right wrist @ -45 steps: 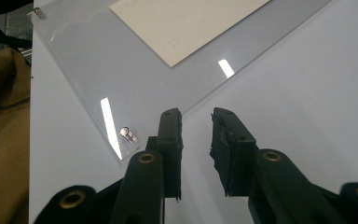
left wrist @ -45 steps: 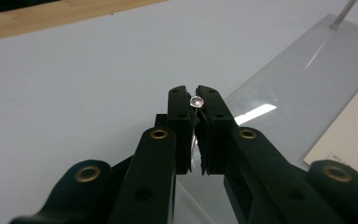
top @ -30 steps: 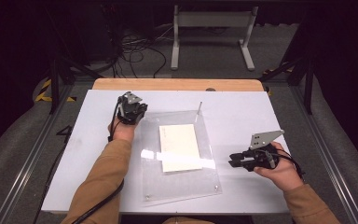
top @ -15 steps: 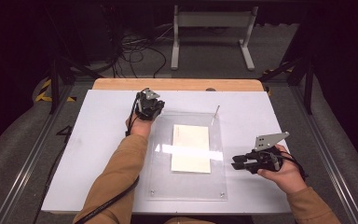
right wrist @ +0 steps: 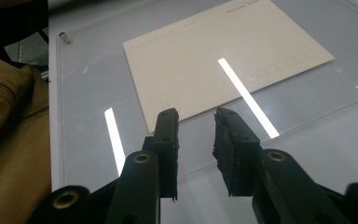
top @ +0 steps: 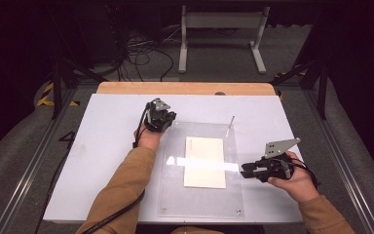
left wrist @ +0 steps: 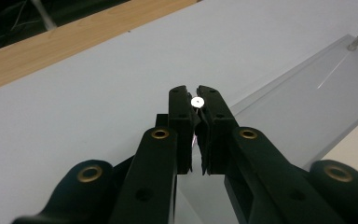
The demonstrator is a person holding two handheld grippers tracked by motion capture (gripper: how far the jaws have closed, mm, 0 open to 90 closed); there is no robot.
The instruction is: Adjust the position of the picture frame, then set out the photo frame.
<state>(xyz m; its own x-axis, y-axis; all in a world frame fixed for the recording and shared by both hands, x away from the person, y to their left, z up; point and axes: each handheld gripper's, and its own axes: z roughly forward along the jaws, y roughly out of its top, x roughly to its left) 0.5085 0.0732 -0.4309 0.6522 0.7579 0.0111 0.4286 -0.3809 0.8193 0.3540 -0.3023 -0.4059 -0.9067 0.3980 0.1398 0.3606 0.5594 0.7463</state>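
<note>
Centrally, clear plate (top: 202,195) lies flat over paper sheet (top: 204,162); left gripper (top: 161,118) pinches a small pin (left wrist: 197,101) at its upper-left corner, right gripper (top: 246,170) gapes empty (fastening apparently unfinished).

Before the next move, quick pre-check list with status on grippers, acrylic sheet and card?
1. Left gripper grip: jaws closed on a small silver screw head at the far left corner of the acrylic sheet - ok.
2. Right gripper free: jaws apart, nothing between them - ok.
3. Right gripper position: at the sheet's right edge, aimed at the white card - ok.
4. Card flat under the sheet, uncovered by hands - ok.
5. Near corner screws in place - ok.
6. Upright pin at far right corner, whether fixed - cannot tell.
</note>
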